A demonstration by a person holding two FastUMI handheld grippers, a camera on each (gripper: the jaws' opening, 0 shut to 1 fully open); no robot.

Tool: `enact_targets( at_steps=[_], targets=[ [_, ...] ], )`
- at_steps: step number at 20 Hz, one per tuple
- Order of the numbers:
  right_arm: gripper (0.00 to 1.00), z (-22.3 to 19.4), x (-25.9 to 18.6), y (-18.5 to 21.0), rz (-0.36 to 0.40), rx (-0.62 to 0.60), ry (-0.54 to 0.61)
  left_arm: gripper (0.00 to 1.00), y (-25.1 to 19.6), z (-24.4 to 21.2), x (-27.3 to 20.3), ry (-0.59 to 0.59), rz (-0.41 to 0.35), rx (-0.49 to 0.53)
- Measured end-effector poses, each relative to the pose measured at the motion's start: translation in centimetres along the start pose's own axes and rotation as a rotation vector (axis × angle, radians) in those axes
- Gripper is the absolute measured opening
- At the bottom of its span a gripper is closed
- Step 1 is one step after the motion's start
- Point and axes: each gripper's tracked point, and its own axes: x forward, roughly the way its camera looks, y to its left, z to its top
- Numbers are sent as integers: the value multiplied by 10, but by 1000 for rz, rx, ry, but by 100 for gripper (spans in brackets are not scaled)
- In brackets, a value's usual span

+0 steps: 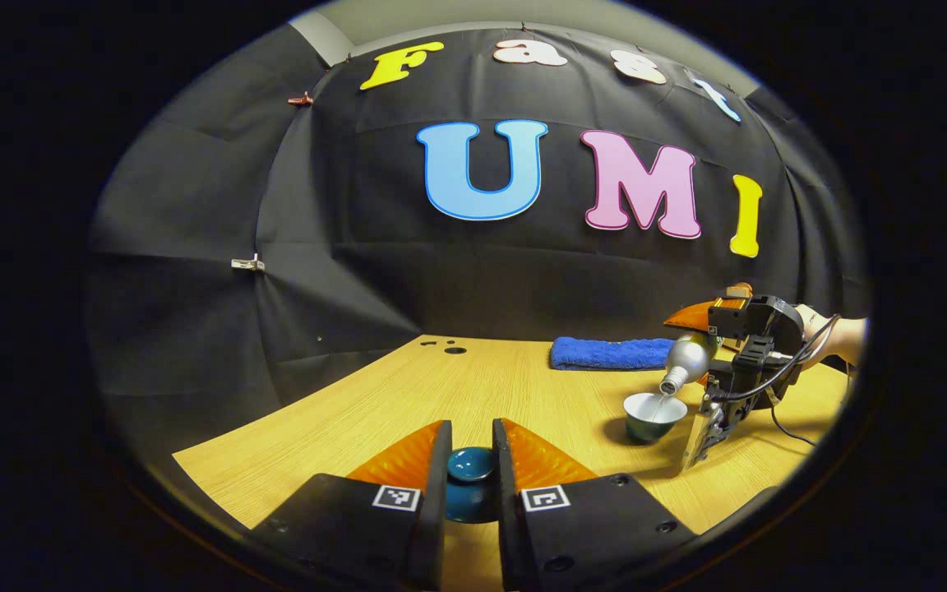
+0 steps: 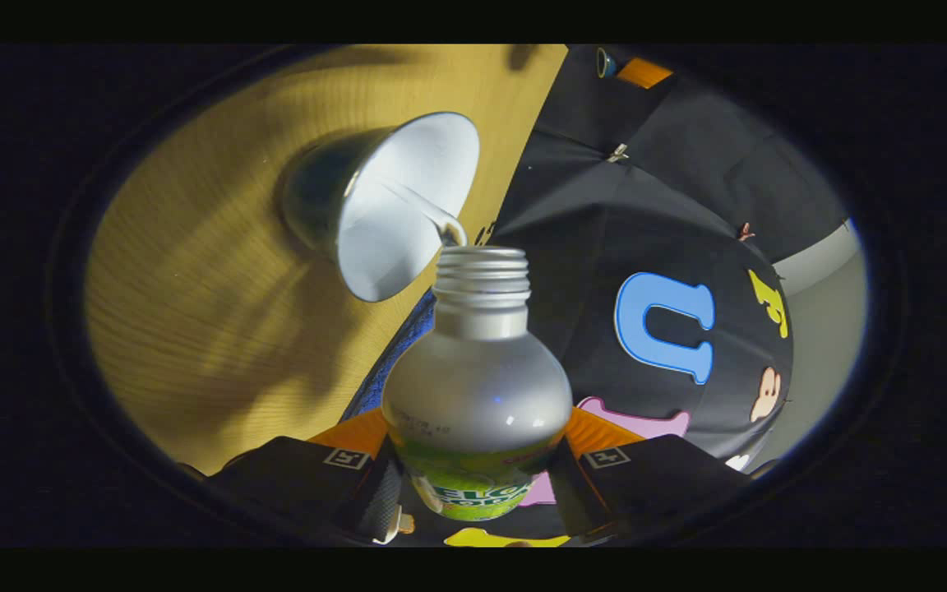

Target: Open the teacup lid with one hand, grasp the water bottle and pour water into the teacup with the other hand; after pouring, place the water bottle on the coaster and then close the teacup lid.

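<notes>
At near left, the left claw (image 1: pixel 472 460) is gripping the teacup lid (image 1: pixel 471 465) over the table (image 1: pixel 515 386). At far right, the right claw (image 2: pixel 478 448) is clamping the water bottle (image 2: pixel 478 395), neck tilting down-left, water streaming into the teacup (image 1: pixel 653 415).

Both views are evenly lit from overhead, and straight lines are bent strongly toward the edges by the fisheye lens. In the left gripper view the counter (image 1: pixel 408 395) is rendered bright and sharp. In the right gripper view it is dimmer, crossed by soft shadows. A small glare spot is seen on the water bottle (image 2: pixel 478 386), and the teacup (image 2: pixel 375 205) interior is brightly lit.
</notes>
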Motion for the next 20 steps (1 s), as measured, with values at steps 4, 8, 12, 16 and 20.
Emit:
enact_targets(
  at_steps=[4, 8, 12, 16, 20],
  targets=[
    [78, 2, -1, -2, -19, -11, -5, 30, 3, 1, 0, 0, 1, -7],
    [78, 4, -3, -3, -40, -26, -11, 30, 5, 2, -2, -2, 6, -9],
    [79, 2, 3, -11, -70, -62, -15, 30, 5, 2, -3, -4, 6, -9],
    [78, -3, 6, -13, -80, -67, 0, 30, 7, -1, -3, 0, 11, -14],
    [78, -3, 7, -14, -75, -86, 0, 31, 8, -1, -3, -1, 12, -15]
  ],
)
